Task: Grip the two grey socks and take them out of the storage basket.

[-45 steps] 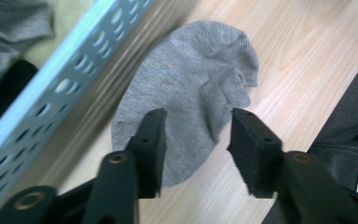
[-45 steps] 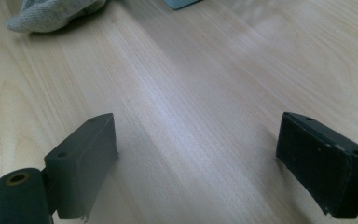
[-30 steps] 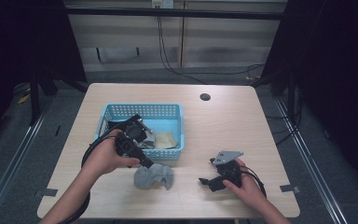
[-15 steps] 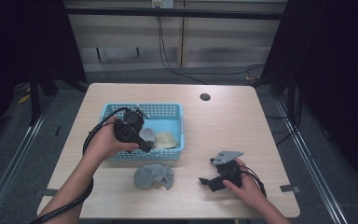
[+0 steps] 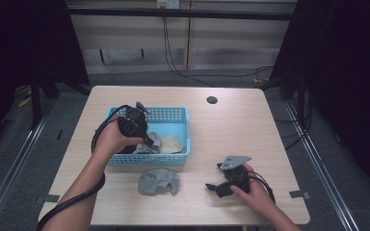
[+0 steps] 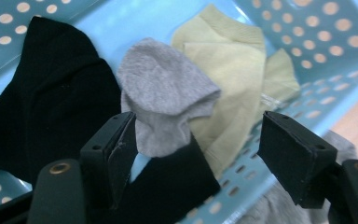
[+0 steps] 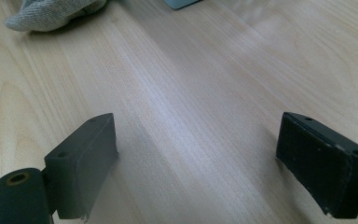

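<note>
High view: left gripper (image 5: 150, 142) reaches into the blue basket (image 5: 183, 115) for another sock, while one grey sock (image 5: 159, 181) already lies on the table (image 5: 250, 125) just outside the basket's near wall.

Left gripper view has the jaws, which have just been opening, standing wide and empty over a second grey sock (image 6: 168, 100) inside the basket, between a black sock (image 6: 56, 102) and a pale yellow sock (image 6: 228, 70). By the look of it, the job is emptying socks from the basket; the next move calls for lowering the jaws around the grey sock's folded edge and pinching it alone. Right gripper (image 5: 211, 186) rests on the table, right of the basket, jaws wide and empty.
</note>
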Demonstrator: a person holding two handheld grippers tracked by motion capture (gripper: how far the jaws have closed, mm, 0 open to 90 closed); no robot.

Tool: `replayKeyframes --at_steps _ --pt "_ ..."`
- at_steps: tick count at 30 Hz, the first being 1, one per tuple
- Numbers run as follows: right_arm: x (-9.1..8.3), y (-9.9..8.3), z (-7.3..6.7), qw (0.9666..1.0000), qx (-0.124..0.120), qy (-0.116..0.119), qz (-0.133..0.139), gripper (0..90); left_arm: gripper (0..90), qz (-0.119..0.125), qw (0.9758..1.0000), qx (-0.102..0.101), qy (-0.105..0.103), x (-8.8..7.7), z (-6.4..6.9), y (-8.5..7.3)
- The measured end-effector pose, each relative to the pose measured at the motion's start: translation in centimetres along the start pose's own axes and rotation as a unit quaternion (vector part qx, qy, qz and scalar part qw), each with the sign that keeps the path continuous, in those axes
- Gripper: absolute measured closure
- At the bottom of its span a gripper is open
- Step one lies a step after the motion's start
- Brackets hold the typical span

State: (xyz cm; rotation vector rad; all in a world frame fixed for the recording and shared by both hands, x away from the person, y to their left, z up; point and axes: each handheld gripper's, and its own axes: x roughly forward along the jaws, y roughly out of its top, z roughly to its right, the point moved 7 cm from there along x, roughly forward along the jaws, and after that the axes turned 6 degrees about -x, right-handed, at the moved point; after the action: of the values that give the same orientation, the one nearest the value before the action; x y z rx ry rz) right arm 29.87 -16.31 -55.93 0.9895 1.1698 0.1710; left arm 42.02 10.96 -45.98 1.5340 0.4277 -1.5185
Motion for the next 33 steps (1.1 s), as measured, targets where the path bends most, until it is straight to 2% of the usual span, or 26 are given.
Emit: replayKeyframes --at_steps 3,4,11,12,17,25,30,33 --pt "0.0 0.0 0.0 1.0 0.0 0.0 0.0 11.7 27.1 -0.003 1.0 -0.003 0.003 0.6 -0.7 0.2" --pt "0.0 0.0 0.0 1.0 -0.001 0.0 0.001 11.7 27.1 0.001 0.9999 -0.014 0.003 0.9 -0.9 0.3" --pt "0.0 0.0 0.0 1.0 -0.001 -0.001 0.0 11.7 26.9 -0.001 0.9992 -0.038 0.008 2.7 -1.9 0.6" --pt "0.0 0.0 0.0 1.0 -0.001 -0.001 0.0 11.7 26.9 -0.005 0.9993 -0.036 0.01 3.0 -2.1 0.6" --pt "0.0 0.0 0.0 1.0 0.0 0.0 0.0 11.7 26.9 -0.007 0.9981 -0.059 0.013 4.4 -2.8 0.7" --pt "0.0 0.0 0.0 1.0 0.0 0.0 -0.001 11.7 28.9 -0.024 0.9974 -0.064 0.024 5.9 -3.5 0.4" --pt "0.0 0.0 0.0 1.0 0.001 0.0 -0.001 11.7 30.7 -0.032 0.9964 -0.077 0.016 6.7 -3.7 0.0" --pt "0.0 0.0 0.0 1.0 0.001 0.0 -0.001 11.7 37.2 -0.037 0.9959 -0.082 0.007 6.8 -3.6 -0.2"
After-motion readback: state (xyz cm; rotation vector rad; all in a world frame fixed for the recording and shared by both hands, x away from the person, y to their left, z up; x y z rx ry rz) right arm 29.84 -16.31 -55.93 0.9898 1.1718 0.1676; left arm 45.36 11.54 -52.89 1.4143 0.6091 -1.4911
